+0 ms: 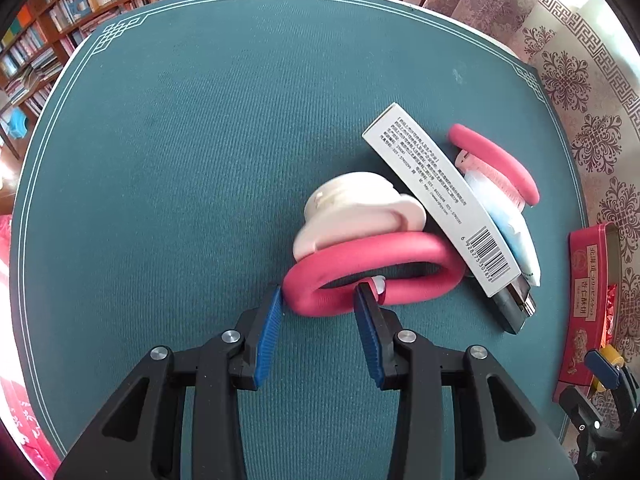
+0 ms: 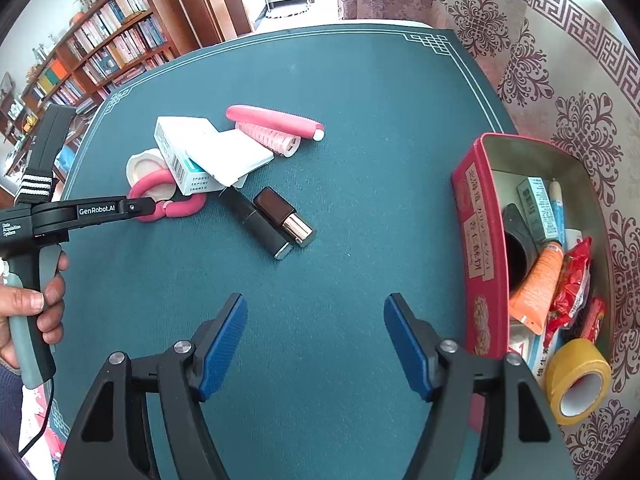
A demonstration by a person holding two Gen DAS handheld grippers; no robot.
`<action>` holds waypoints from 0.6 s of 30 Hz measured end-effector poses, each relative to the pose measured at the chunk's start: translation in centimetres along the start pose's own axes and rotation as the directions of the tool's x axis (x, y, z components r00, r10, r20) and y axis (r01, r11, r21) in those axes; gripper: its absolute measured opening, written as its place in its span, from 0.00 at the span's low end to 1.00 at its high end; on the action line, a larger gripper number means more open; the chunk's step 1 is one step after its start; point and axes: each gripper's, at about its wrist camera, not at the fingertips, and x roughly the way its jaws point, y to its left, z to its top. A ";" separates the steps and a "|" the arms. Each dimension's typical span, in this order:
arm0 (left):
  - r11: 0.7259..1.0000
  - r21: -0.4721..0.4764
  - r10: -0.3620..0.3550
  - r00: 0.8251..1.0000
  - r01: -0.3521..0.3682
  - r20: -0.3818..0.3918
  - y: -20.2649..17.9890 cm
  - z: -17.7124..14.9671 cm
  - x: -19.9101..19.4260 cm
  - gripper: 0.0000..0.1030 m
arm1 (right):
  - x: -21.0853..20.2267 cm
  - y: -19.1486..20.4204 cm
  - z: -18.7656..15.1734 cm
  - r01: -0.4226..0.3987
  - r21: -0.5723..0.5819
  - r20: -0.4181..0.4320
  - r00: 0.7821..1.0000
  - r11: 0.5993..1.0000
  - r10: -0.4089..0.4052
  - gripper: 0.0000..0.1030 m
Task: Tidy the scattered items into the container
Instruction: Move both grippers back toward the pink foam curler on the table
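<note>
The left wrist view looks down on a green mat [image 1: 180,140] and a small heap of things. The left gripper [image 1: 320,294] stands with its jaws partly apart around the near side of a pink foam ring [image 1: 372,264]: one blue pad sits just outside the ring, the other reaches into its hole. Whether the pads actually press the foam cannot be told from here. Behind the ring lies a cream plastic clip [image 1: 352,208], and a white box with a barcode [image 1: 436,200] leans across it, covering part of a blue-white pouch [image 1: 512,232] and a dark tube [image 1: 516,304]. A second pink ring [image 1: 496,160] lies behind the box.

The right wrist view shows what the left cannot: the inside of the red tin [image 2: 480,240] at the mat's right edge, already holding an orange tube [image 2: 536,288], red snack packets [image 2: 572,280], a yellow tape roll [image 2: 580,376] and a small carton [image 2: 536,204]. The left view catches only a sliver of the tin's side. The right view also shows a person's hand [image 2: 36,312] on the left tool's handle, and a dark lipstick [image 2: 288,220] lying beside a dark tube near the heap. The right gripper [image 2: 316,304] hangs released over bare mat, jaws wide apart with nothing between them, the tin just to its right. Bookshelves [image 2: 100,48] stand beyond the table.
</note>
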 end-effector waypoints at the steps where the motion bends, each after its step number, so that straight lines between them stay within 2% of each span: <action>1: 1.000 0.005 -0.006 1.000 0.006 0.009 -0.1 0.0 0.0 0.39 | 0.1 0.2 0.1 0.003 -0.003 -0.002 1.000 1.000 -0.003 0.72; 3: 1.000 0.018 -0.011 1.000 0.010 0.024 -0.2 0.0 0.0 0.38 | 0.5 0.4 0.2 0.006 -0.009 -0.008 1.000 1.000 -0.006 0.72; 7: 0.999 0.025 -0.027 0.999 0.026 0.032 -0.1 -0.6 -0.4 0.24 | 1.0 0.9 0.7 -0.002 -0.022 -0.008 1.000 1.000 0.002 0.72; 12: 0.998 0.027 -0.059 0.998 0.059 0.005 0.2 -2.0 -0.7 0.22 | 2.2 0.6 2.0 -0.035 0.005 -0.029 0.999 0.999 0.035 0.71; 18: 0.997 0.016 -0.070 0.997 0.071 -0.034 0.5 -3.5 -0.4 0.22 | 3.7 0.6 4.1 -0.019 -0.002 -0.032 0.999 1.000 0.019 0.61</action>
